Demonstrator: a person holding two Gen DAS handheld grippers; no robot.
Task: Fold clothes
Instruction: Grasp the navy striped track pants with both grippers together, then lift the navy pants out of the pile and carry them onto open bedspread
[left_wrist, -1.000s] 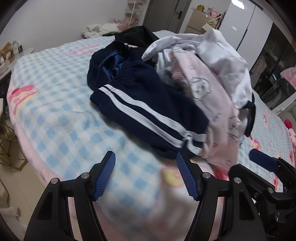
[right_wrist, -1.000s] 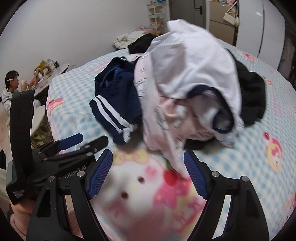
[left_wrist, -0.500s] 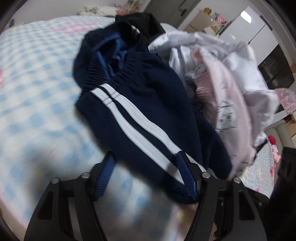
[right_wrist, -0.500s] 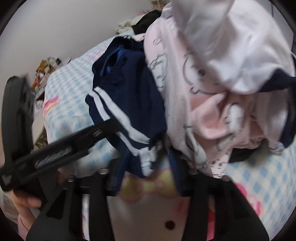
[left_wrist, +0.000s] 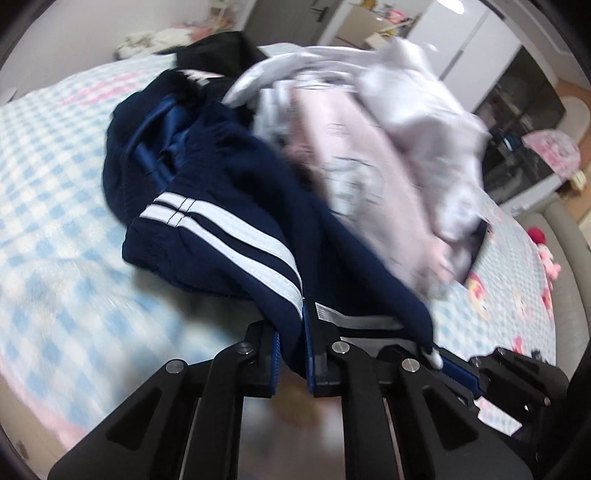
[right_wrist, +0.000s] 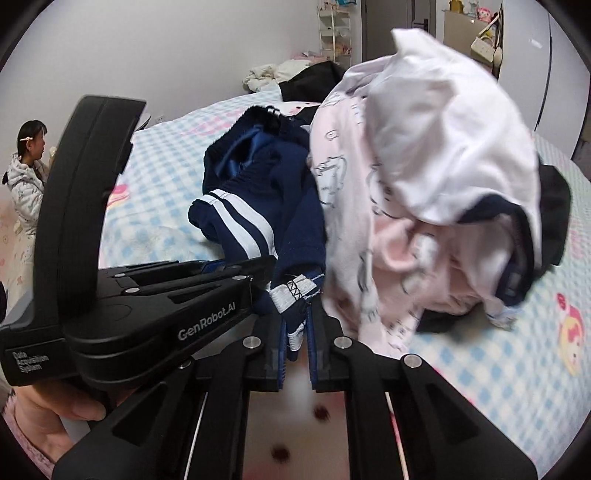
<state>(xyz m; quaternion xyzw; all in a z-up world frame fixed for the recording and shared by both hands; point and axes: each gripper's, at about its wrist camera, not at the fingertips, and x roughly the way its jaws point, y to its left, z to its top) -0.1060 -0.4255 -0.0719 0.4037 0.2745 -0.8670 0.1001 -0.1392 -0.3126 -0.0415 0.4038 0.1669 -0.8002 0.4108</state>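
Left gripper: the left gripper (left_wrist: 291, 347) is clenched on the near hem of the navy shorts (left_wrist: 229, 206), with dark cloth pinched between its blue pads.
Right gripper: the right gripper (right_wrist: 295, 332) is clamped on another bit of the same hem, where a white stripe end shows between its pads; the left gripper (right_wrist: 255, 280) crosses just to its left, held by a hand (right_wrist: 55, 410).
Navy shorts: they lie on the near part of the bed (left_wrist: 55, 206), left of the pile, with two white stripes running down the side and the waistband at the far end showing a brighter blue lining.
Pink garment: a pale pink garment (right_wrist: 354, 229) with line-drawn cartoon figures lies just right of the shorts, touching them.
White garment: a white garment (right_wrist: 443, 147) is heaped on top of the pink one.
Black garment: a black garment (right_wrist: 554, 218) sticks out from under the pile's right side.
Bed cover: blue and white checks with pink cartoon prints.
Far side: more crumpled clothes (right_wrist: 266, 75) lie at the far edge of the bed.
Far left: a person (right_wrist: 26, 177) in a light padded jacket sits beyond the bed.
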